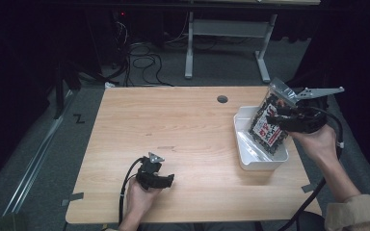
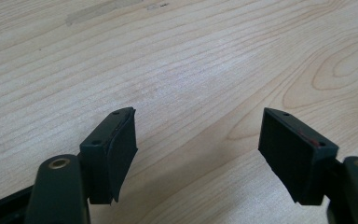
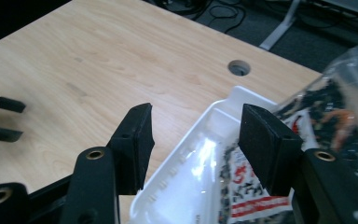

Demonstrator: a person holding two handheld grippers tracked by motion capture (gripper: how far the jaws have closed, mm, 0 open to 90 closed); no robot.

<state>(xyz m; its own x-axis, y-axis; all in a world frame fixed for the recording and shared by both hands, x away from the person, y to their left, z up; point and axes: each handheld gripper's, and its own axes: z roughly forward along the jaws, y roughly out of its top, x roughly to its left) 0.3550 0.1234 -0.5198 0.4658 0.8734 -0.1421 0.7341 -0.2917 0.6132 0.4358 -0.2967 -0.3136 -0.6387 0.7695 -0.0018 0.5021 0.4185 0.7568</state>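
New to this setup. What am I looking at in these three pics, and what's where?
No robot here: a person holds a hand-operated two-finger gripper in each hand.

The high view comes from a fixed camera looking down on the wooden table. The left gripper rests low over the near edge. The right gripper is raised at the far right, beside a clear bag of dark pieces with a red and white label, which stands in a white tray.

The other two pictures come from cameras riding on the grippers, looking along their black fingers. In the left gripper view, the fingers are apart over bare wood. In the right gripper view, the fingers are also apart above the tray's edge, with the bag just to one side. Neither gripper holds anything.
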